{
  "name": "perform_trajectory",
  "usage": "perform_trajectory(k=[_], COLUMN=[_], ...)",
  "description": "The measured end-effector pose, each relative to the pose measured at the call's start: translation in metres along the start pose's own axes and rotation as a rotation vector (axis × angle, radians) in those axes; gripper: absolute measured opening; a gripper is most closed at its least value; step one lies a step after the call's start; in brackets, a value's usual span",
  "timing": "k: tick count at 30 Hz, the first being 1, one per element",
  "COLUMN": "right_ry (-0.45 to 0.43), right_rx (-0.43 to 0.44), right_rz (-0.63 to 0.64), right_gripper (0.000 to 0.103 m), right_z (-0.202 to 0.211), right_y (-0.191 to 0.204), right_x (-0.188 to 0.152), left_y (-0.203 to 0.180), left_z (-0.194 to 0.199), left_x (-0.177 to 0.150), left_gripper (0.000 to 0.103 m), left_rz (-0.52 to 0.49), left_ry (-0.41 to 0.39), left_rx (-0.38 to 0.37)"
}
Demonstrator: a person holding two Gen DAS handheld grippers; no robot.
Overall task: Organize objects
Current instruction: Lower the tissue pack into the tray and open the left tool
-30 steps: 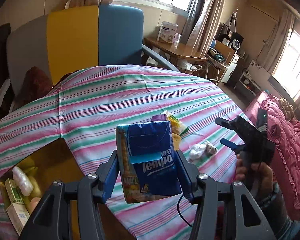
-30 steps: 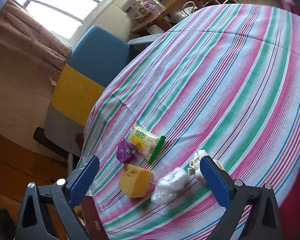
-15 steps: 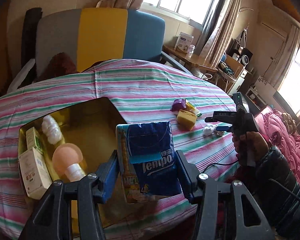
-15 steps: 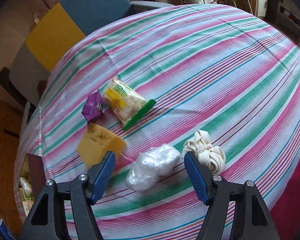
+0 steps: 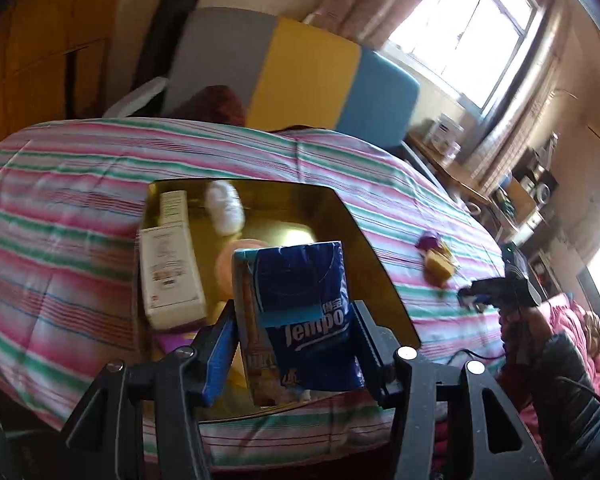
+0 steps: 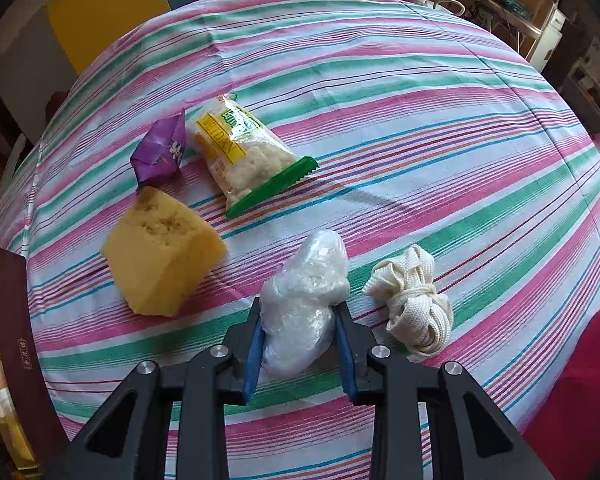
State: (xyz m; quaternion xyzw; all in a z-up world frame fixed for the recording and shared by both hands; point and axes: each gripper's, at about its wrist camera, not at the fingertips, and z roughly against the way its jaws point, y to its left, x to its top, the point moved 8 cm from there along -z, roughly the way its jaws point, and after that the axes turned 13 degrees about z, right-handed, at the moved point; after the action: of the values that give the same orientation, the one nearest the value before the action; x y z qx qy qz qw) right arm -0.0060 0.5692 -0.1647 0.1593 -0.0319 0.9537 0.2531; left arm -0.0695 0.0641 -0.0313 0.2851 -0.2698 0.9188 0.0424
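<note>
our left gripper [image 5: 296,344] clamped on the tissue pack [image 5: 304,316] lower centre above the box [image 5: 364,248], our right gripper [image 6: 300,344] pinching the plastic bundle [image 6: 304,300] lower centre, sponge [image 6: 160,256] to its left

tissue pack [image 5: 308,316]: glossy plastic | tablecloth [image 6: 400,128]: striped cloth | sponge [image 6: 160,256]: porous

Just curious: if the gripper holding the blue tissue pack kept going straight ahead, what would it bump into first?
Probably the peach round thing in the gold box, directly beyond the tissue pack in the left gripper; depth is unclear.
</note>
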Motion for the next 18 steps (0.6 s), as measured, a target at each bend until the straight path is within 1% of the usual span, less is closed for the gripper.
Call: perform_trajectory(k=[3,6,11,12,14,16,18], right_ry=[0.004,0.005,0.002,0.001,-0.001,-0.001,-0.002], right_rx=[0.000,-0.007,-0.004,0.000,0.007,0.009,0.011], right_rz=[0.007,0.017,0.026,0.026,0.028,0.032,0.037], right_gripper=[0.032,0.032,0.032,0.032,0.032,0.032,0.032], right_z=[0.001,0.003,0.004,0.005,0.007,0.005,0.002], right_y=[0.000,0.000,-0.001,-0.002,-0.003,-0.001,0.005], right_x=[0.000,-0.001,-0.003,-0.003,-0.004,-0.001,0.001], left_y=[0.016,0.017,-0.006,-0.012,-0.022,-0.028,-0.033], left_z=[-0.004,-0.012,-0.030,-0.036,-0.054,-0.075,-0.098], left_x=[0.001,0.001,0.017,0.024,0.035,0.048,0.058], left_gripper=[0.055,0.055,0.055,0.055,0.055,0.055,0.055], left_rz=[0.052,0.068,0.060,0.056,0.067,0.123,0.206], left_ry=[0.012,0.033,0.069,0.074,0.107,0.150,0.192], left_rx=[0.019,0.021,-0.011,-0.019,-0.028,-0.047,-0.070])
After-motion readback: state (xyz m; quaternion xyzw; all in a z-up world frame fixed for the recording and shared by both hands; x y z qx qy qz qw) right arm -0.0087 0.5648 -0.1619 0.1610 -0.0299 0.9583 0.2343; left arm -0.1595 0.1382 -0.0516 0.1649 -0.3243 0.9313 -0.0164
